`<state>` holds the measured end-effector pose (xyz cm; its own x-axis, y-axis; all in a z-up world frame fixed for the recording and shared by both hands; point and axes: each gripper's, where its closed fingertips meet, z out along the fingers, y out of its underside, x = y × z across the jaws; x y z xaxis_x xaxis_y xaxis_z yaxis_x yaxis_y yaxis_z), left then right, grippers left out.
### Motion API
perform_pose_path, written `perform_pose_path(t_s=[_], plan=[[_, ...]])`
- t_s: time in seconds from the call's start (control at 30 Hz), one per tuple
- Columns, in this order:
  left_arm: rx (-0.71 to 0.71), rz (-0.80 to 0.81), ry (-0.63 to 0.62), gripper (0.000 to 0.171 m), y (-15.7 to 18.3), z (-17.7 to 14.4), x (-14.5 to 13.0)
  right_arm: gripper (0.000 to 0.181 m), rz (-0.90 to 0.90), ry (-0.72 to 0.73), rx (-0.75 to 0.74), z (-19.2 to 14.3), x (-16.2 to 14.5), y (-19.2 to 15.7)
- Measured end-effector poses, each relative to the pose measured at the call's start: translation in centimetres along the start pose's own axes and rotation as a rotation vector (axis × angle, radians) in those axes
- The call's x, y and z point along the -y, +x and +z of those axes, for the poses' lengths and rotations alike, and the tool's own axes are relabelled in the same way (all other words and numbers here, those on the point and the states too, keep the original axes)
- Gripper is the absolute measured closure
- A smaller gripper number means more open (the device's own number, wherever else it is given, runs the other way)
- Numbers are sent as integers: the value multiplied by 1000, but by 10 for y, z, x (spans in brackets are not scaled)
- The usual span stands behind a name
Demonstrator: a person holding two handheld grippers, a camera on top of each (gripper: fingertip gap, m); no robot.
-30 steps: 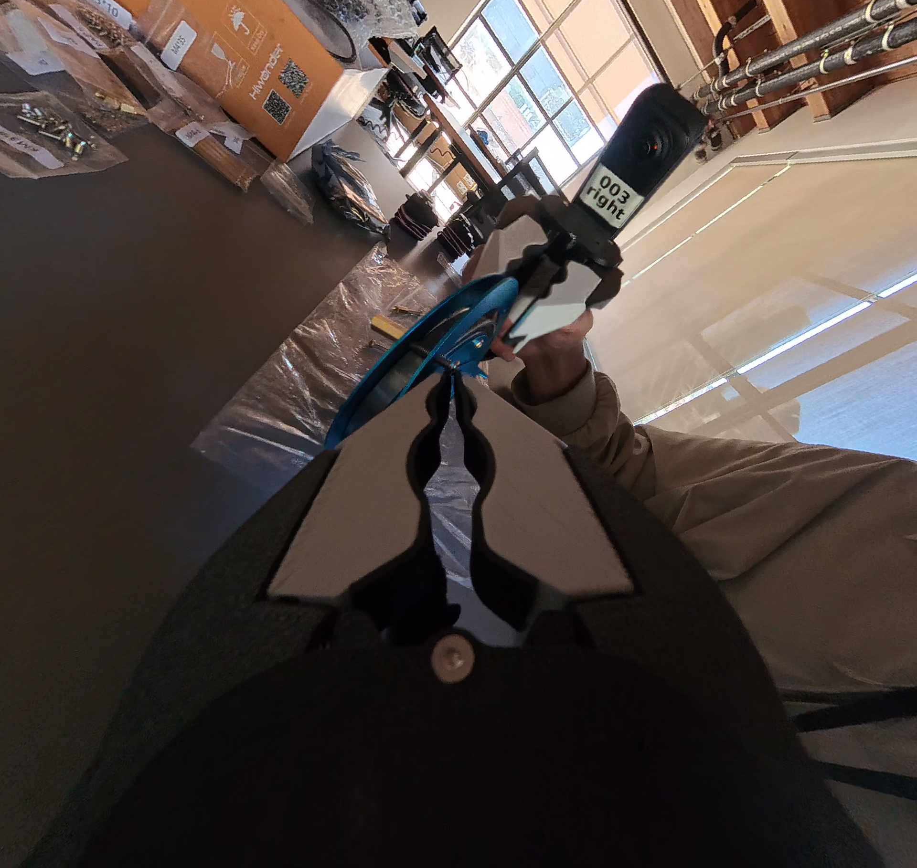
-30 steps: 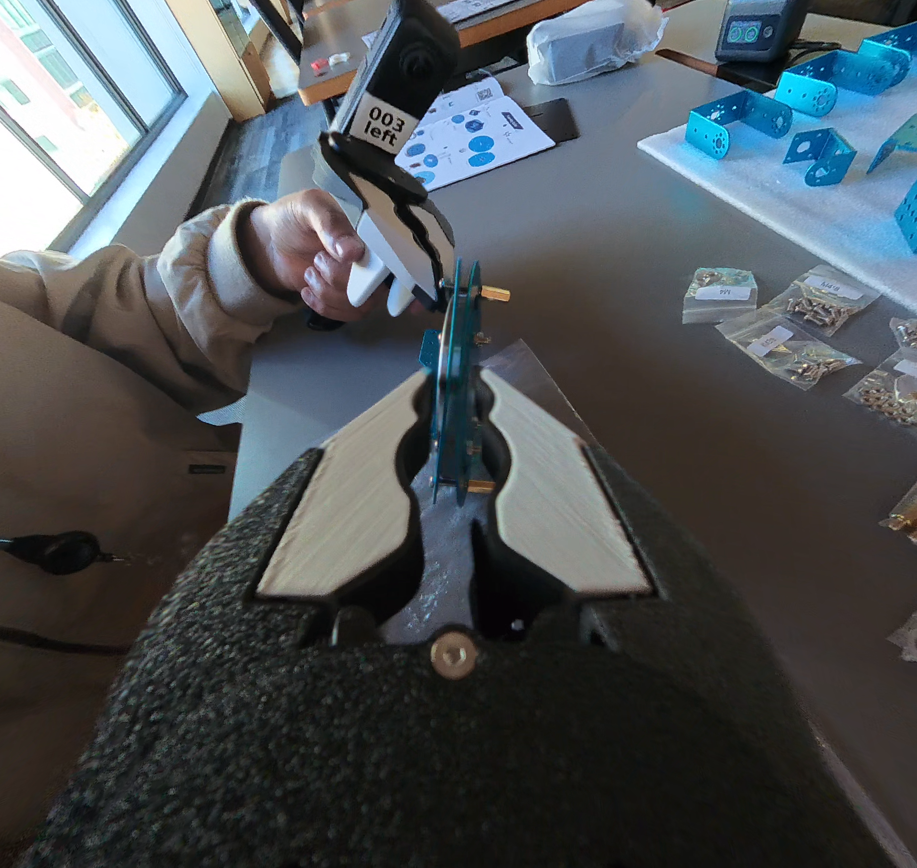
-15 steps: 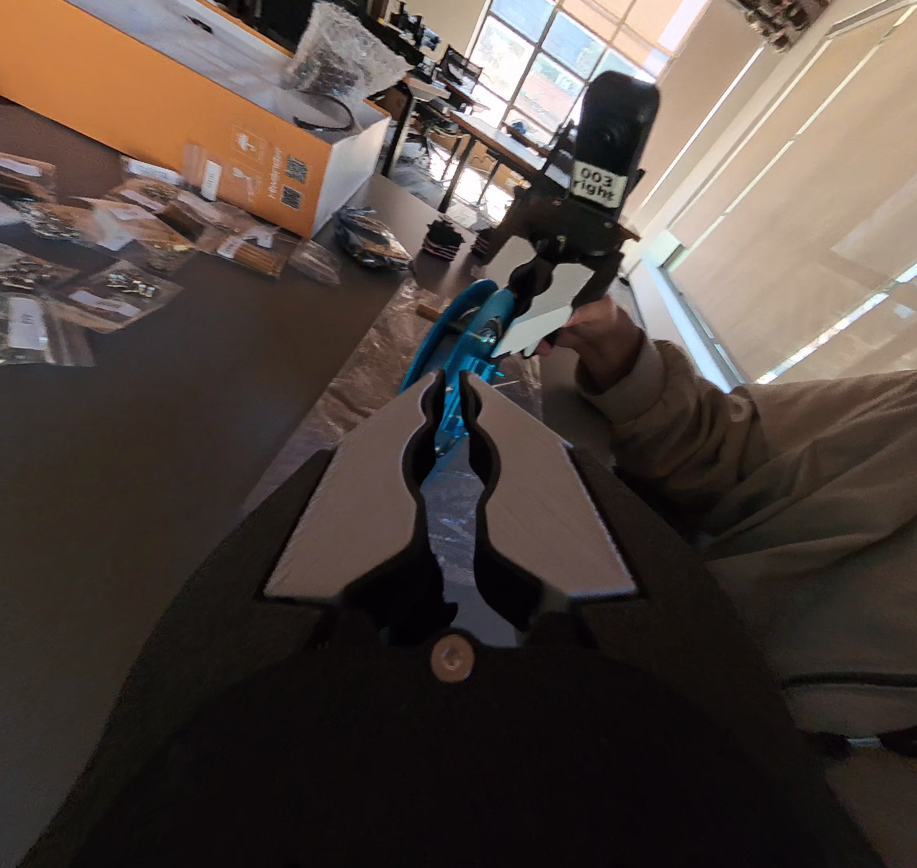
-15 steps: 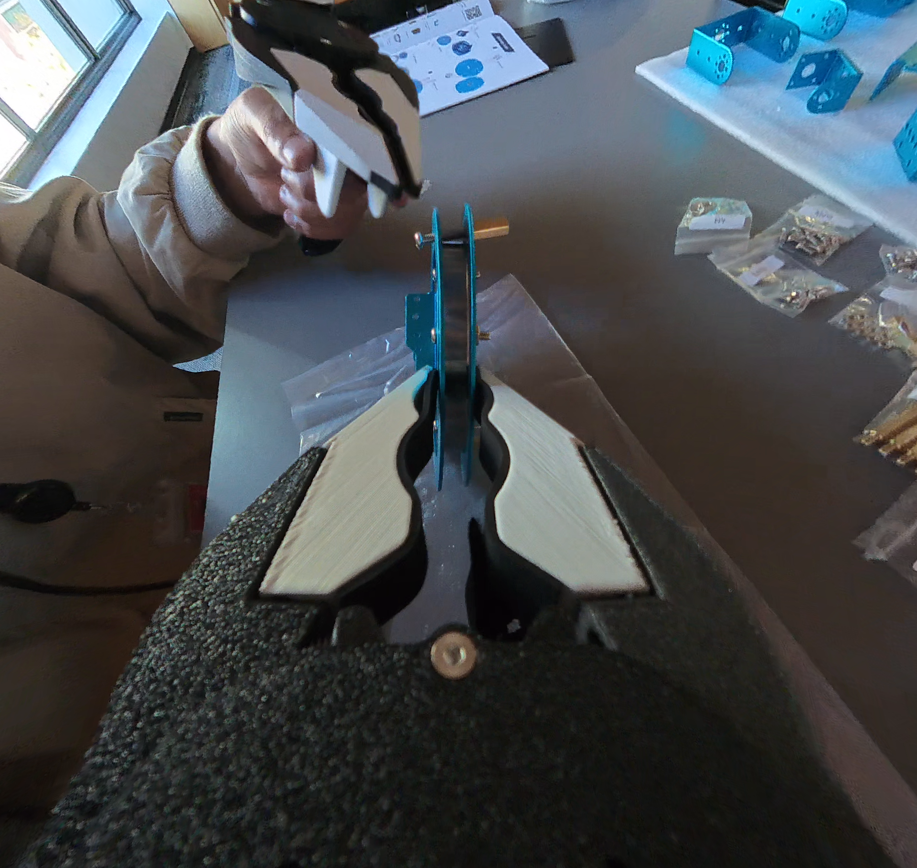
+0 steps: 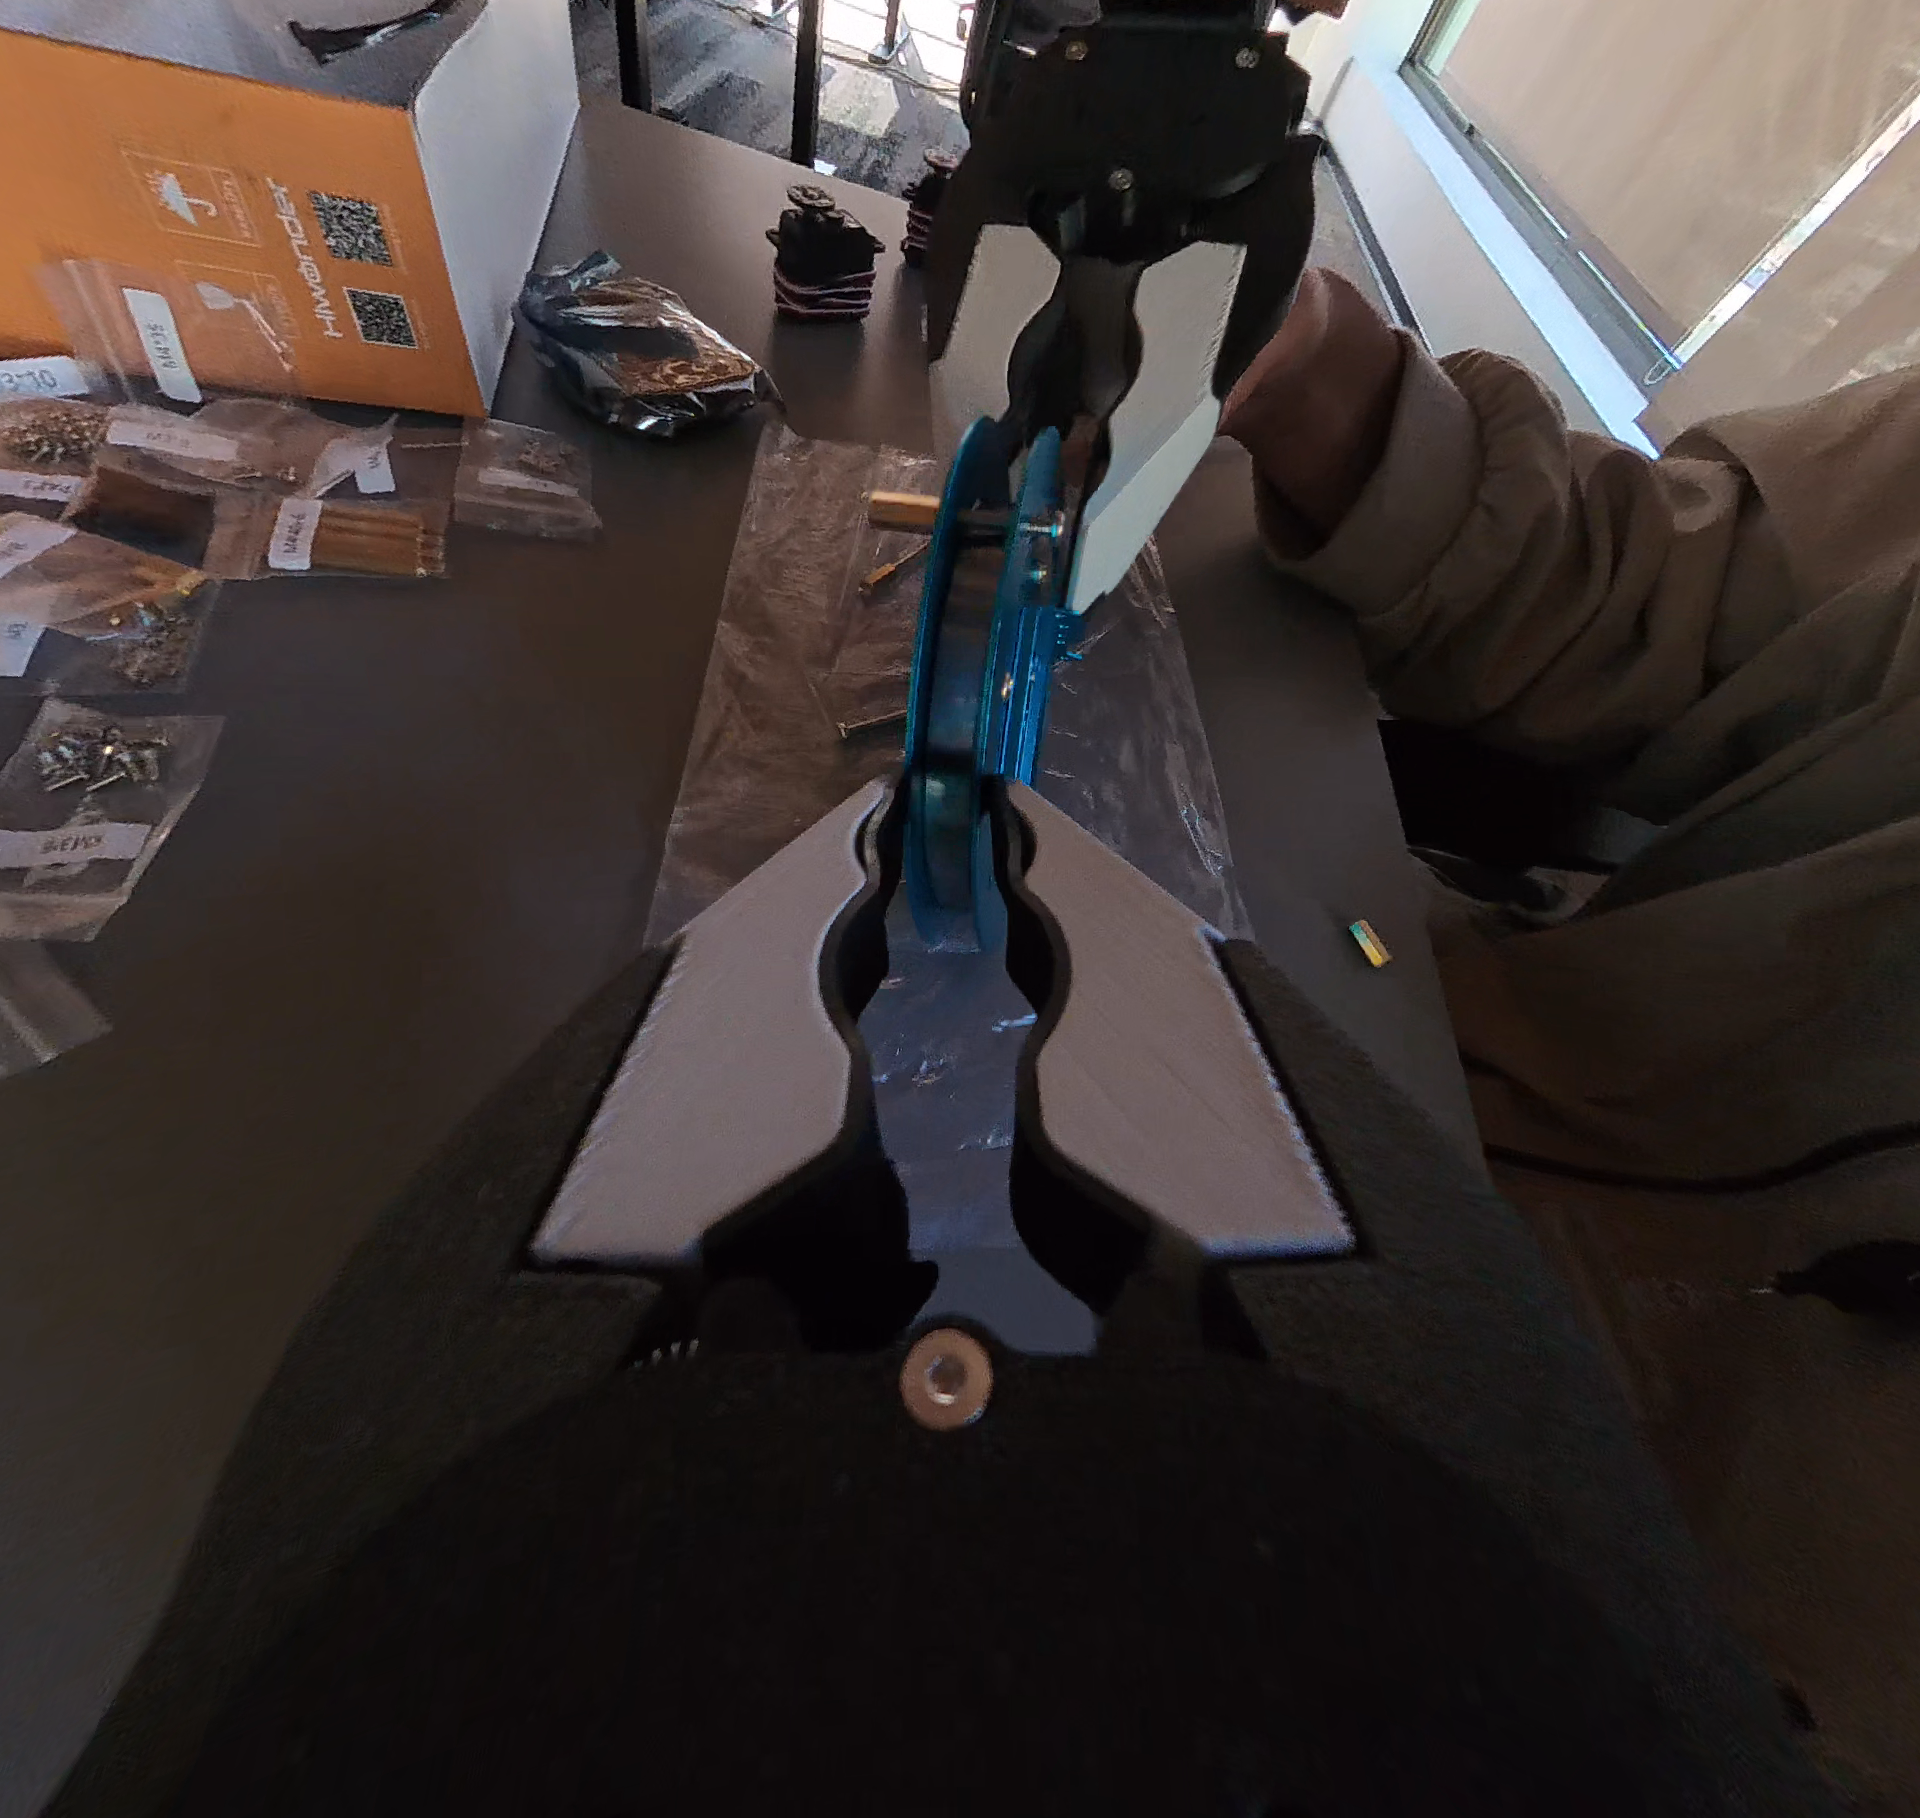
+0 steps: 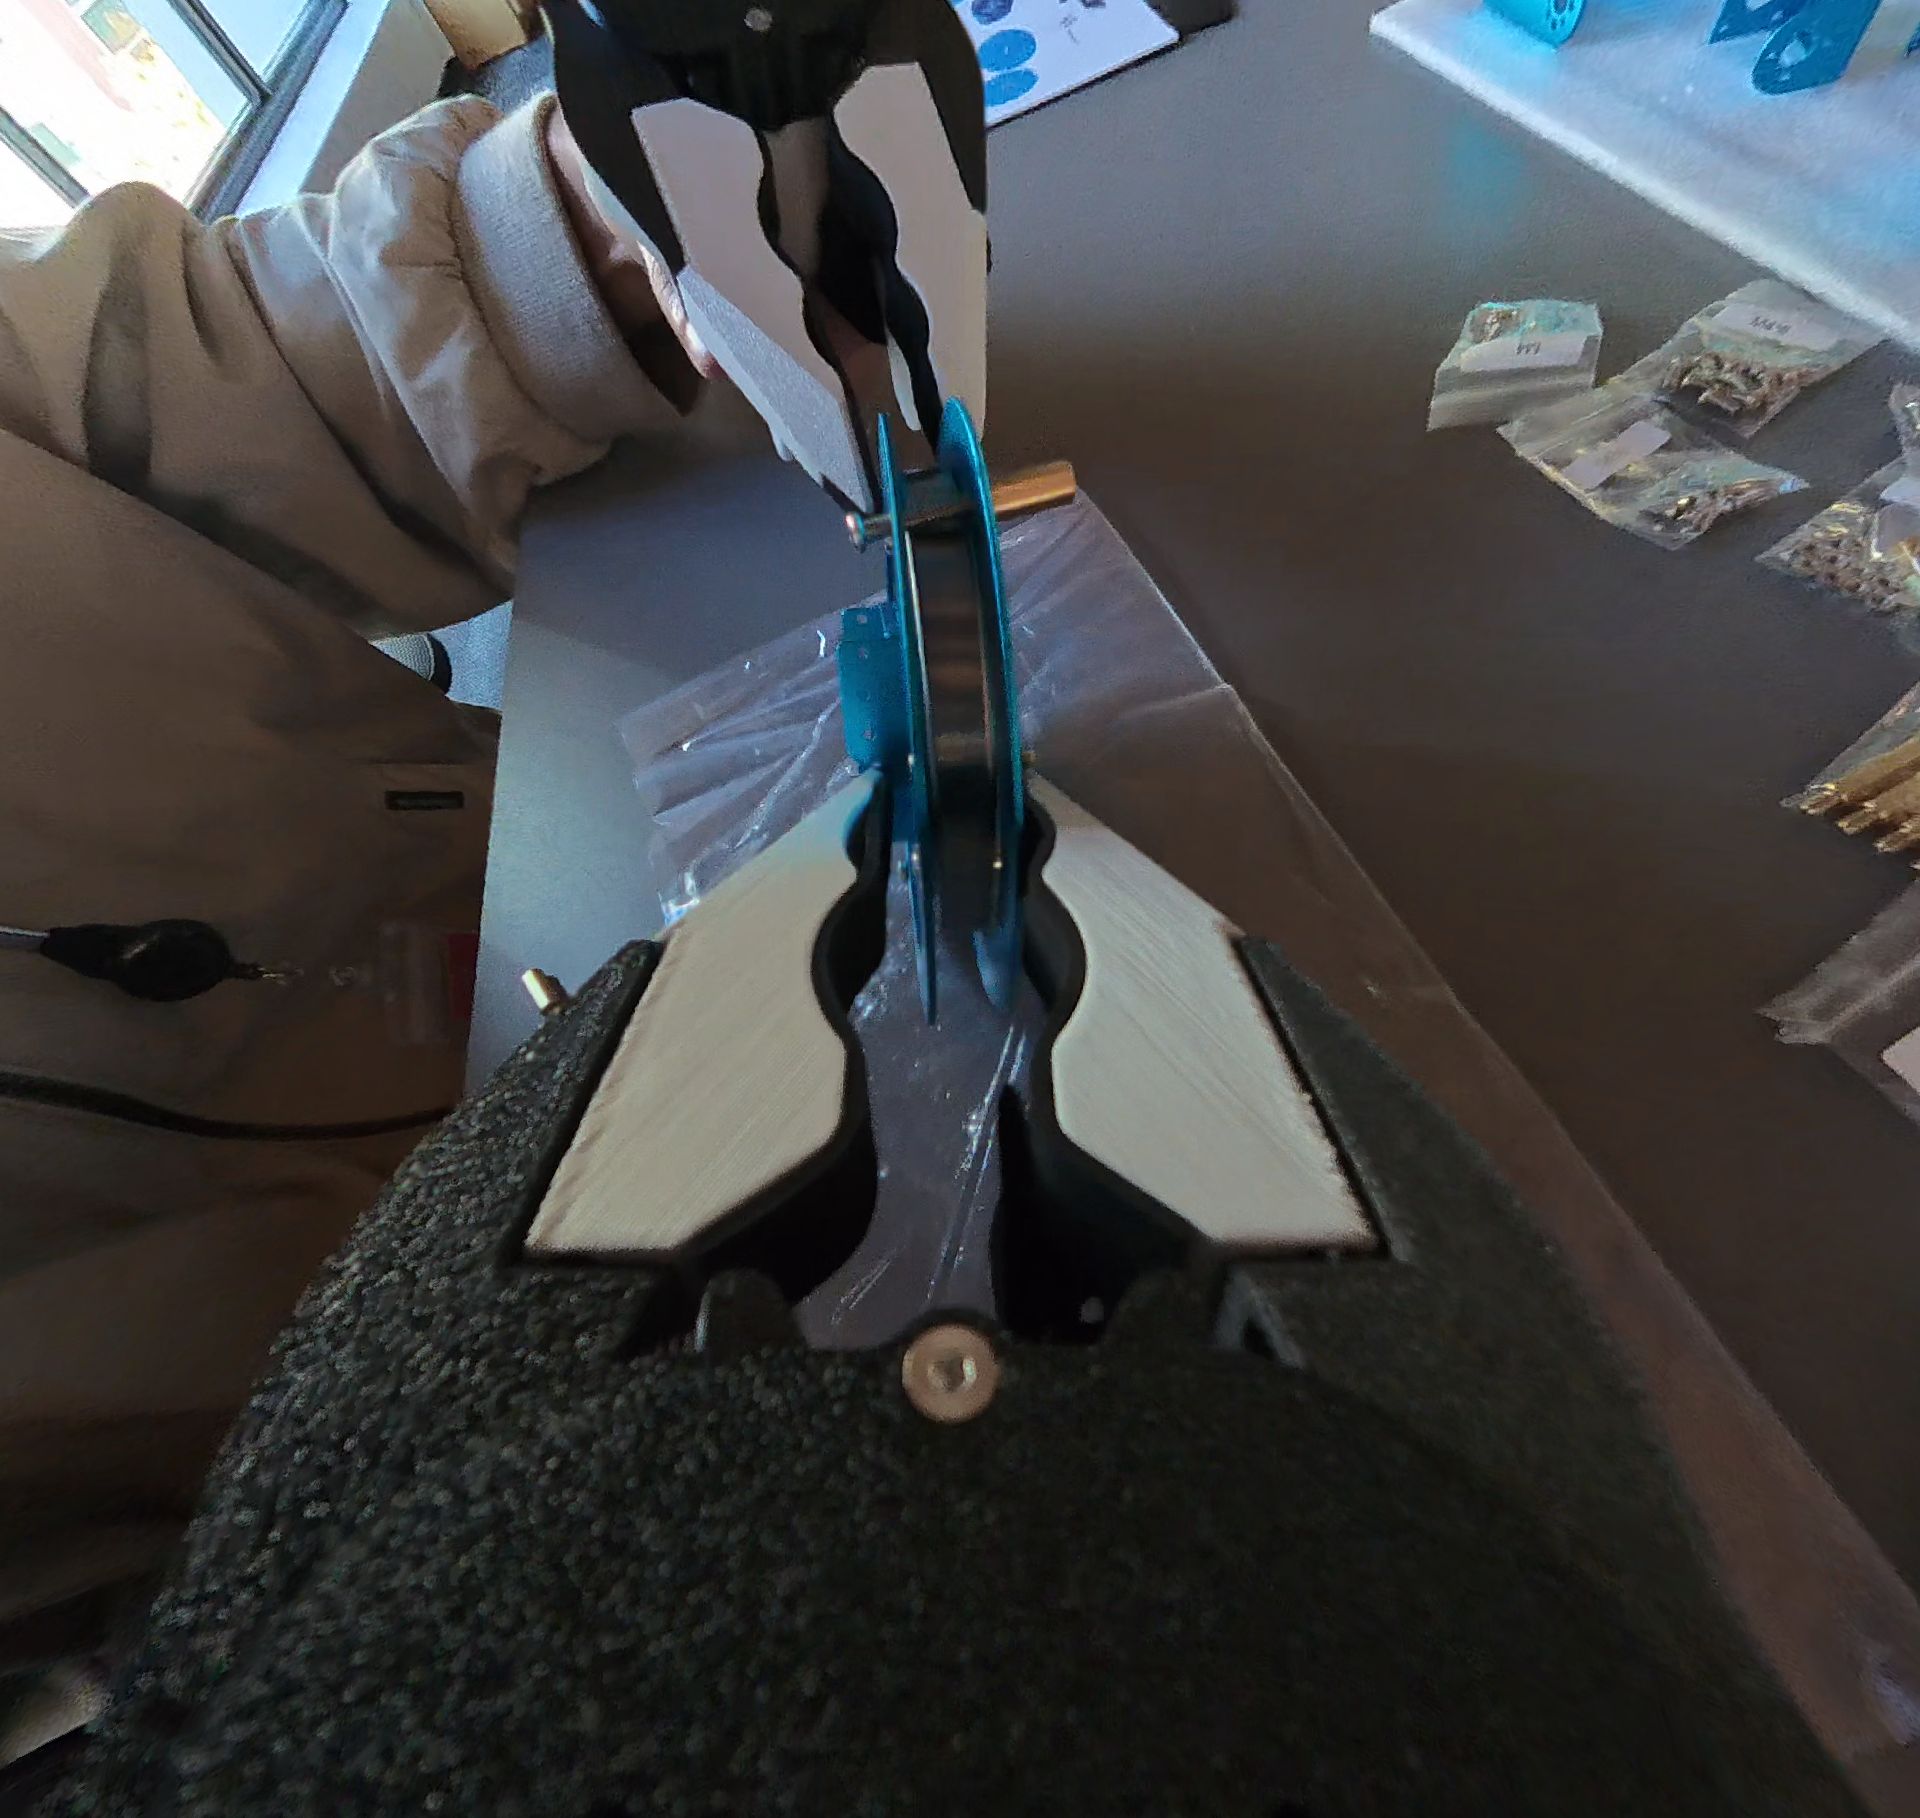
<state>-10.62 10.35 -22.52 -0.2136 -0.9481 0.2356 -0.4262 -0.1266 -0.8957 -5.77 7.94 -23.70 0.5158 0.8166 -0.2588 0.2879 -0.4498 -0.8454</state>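
Note:
A blue disc assembly, two round metal plates joined by spacers, stands on edge between both grippers. My left gripper is shut on its near rim, one finger on each outer face. My right gripper is shut on the opposite rim of the assembly. Each gripper shows at the far rim in the other's view: the right gripper and the left gripper. A brass standoff sticks out sideways near the top, and it also shows in the left wrist view.
A clear plastic bag with loose screws lies on the dark table under the assembly. An orange box, screw bags and black servos sit to the left. Blue brackets on white foam, bags and a booklet lie beyond.
My left gripper has come off the screw side, swung round and closed over the assembly's rim. Both views have tipped down toward the table. The right gripper kept its hold.

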Motion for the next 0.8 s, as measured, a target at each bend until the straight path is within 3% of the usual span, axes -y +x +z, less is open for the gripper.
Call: perform_pose_path(t_s=[0.1, 0.23, 0.43, 0.5, 0.6, 0.8], plan=[[18, 37, -47, 156, -3, 3, -3, 151, -21, -6, 12, 0, 4, 1], [-23, 61, -43, 159, 5, 7, -1, 154, -20, -6, 28, -7, 4, 3], [-40, 84, -59, 159, 7, 14, 9, 142, -23, 115, -14, -25, 21, 17], [-49, 94, -73, 159, 8, 17, 12, 148, -82, 111, -5, -23, 27, 12], [-46, 124, -91, 159, 9, 20, 14, 160, -130, -7, -6, -16, 15, 12], [-63, 115, -70, 159, 12, 19, 13, 165, -81, 35, 91, -23, 5, 3]])
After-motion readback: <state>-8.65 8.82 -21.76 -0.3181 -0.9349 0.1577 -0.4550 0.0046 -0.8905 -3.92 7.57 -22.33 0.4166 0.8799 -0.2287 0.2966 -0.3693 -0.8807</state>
